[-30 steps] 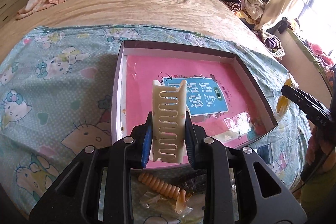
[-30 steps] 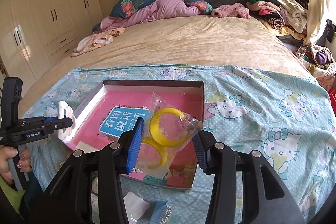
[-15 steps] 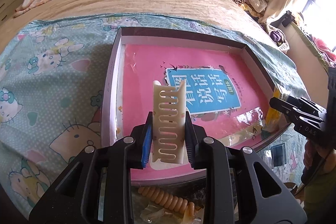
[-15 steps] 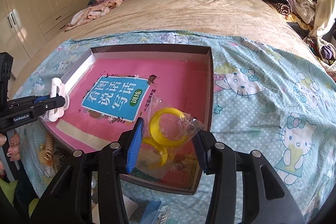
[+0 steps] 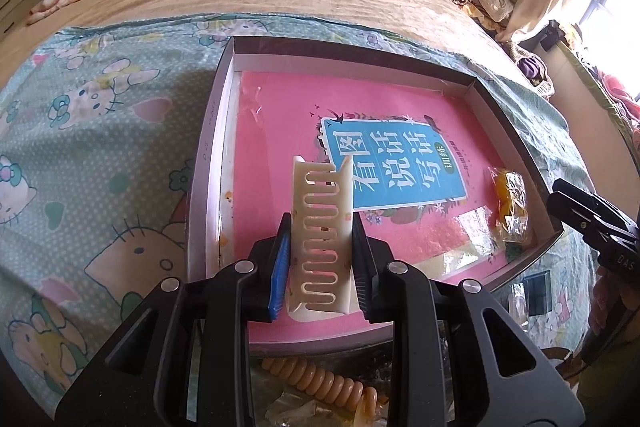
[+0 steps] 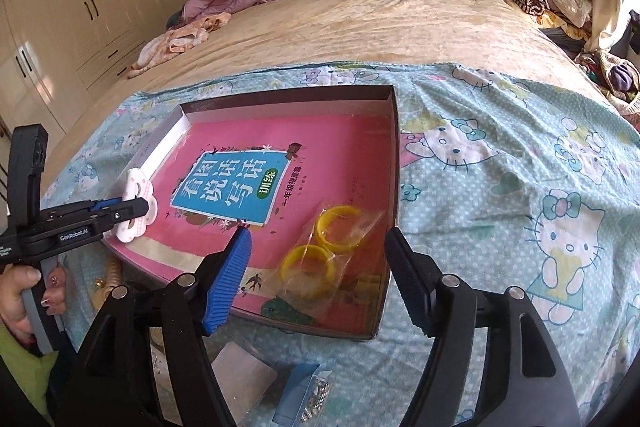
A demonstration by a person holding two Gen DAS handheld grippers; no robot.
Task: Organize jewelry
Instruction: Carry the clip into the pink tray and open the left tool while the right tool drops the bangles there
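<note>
A shallow open box [image 5: 208, 163] with a pink book inside lies on the Hello Kitty sheet; it also shows in the right wrist view [image 6: 394, 131]. My left gripper [image 5: 320, 223] is shut on a cream hair clip [image 5: 322, 223], held over the box's near left part; the clip also shows in the right wrist view [image 6: 138, 203]. My right gripper [image 6: 320, 239] is open just above the box's near right corner. A clear bag of yellow rings [image 6: 328, 251] lies in the box between its fingers, and shows in the left wrist view [image 5: 510, 205].
A peach spiral hair tie [image 5: 320, 381] and small plastic packets lie on the sheet in front of the box. A blue packet of small beads [image 6: 308, 393] and a white card [image 6: 240, 375] lie near the right gripper. Clothes are piled at the bed's far side.
My right gripper opened and let go of the bag of yellow rings, which now lies in the box. Both grippers moved forward and lower over the box.
</note>
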